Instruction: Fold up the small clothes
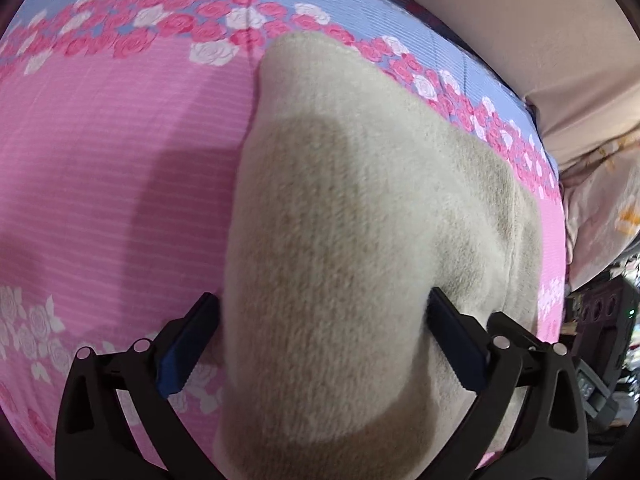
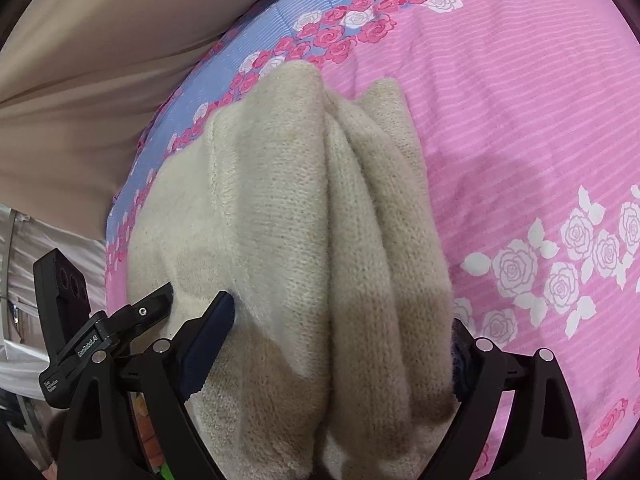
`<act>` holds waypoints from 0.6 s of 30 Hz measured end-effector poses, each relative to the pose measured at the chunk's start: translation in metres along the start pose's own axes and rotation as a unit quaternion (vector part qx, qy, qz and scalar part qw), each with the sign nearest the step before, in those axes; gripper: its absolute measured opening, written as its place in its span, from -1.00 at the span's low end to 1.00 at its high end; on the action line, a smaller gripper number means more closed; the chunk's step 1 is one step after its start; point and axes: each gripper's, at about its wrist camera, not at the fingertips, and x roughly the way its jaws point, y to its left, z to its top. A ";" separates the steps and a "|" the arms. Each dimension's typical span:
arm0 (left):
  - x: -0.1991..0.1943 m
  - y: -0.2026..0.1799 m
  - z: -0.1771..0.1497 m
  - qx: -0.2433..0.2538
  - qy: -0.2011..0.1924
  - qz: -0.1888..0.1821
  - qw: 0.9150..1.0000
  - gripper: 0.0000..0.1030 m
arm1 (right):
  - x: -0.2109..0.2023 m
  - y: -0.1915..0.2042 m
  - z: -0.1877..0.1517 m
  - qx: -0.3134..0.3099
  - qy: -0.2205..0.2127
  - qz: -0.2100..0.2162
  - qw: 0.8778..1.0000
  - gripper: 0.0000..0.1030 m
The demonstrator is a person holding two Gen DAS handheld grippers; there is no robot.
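Observation:
A cream knitted garment (image 1: 360, 208) lies on the pink bedsheet (image 1: 120, 152). In the left wrist view its thick folded end bulges between the jaws of my left gripper (image 1: 324, 304), which stand wide apart with the cloth filling the gap. In the right wrist view the same garment (image 2: 304, 208) shows several lengthwise folds. My right gripper (image 2: 340, 320) also stands wide, with the bunched cloth between its fingers; its right finger is partly hidden by the cloth. The left gripper's body (image 2: 100, 328) shows at the lower left of the right wrist view.
The sheet has a blue band with pink and white roses (image 1: 208, 28) at the far edge. Beyond it is a beige wall or headboard (image 1: 520, 20). A patterned pillow or quilt (image 1: 612, 216) lies at the right, and clutter sits past the bed's edge.

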 end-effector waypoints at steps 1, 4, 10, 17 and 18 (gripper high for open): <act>0.001 -0.001 0.000 0.004 -0.002 0.001 1.000 0.91 | 0.004 0.003 0.003 -0.002 0.000 0.000 1.000 0.78; 0.001 -0.002 0.002 0.009 -0.003 0.001 1.000 0.91 | 0.005 0.006 0.004 -0.008 -0.006 -0.008 1.000 0.74; -0.012 -0.007 0.006 -0.006 0.009 -0.047 0.999 0.21 | -0.010 0.011 0.006 -0.006 -0.026 0.009 1.000 -0.09; -0.055 -0.034 0.007 0.016 -0.003 -0.087 0.996 -0.04 | -0.061 0.031 0.004 -0.016 -0.064 0.009 0.998 -0.14; -0.066 -0.041 0.007 0.027 -0.008 -0.094 0.995 -0.04 | -0.069 0.032 0.004 -0.016 -0.069 0.012 0.997 -0.14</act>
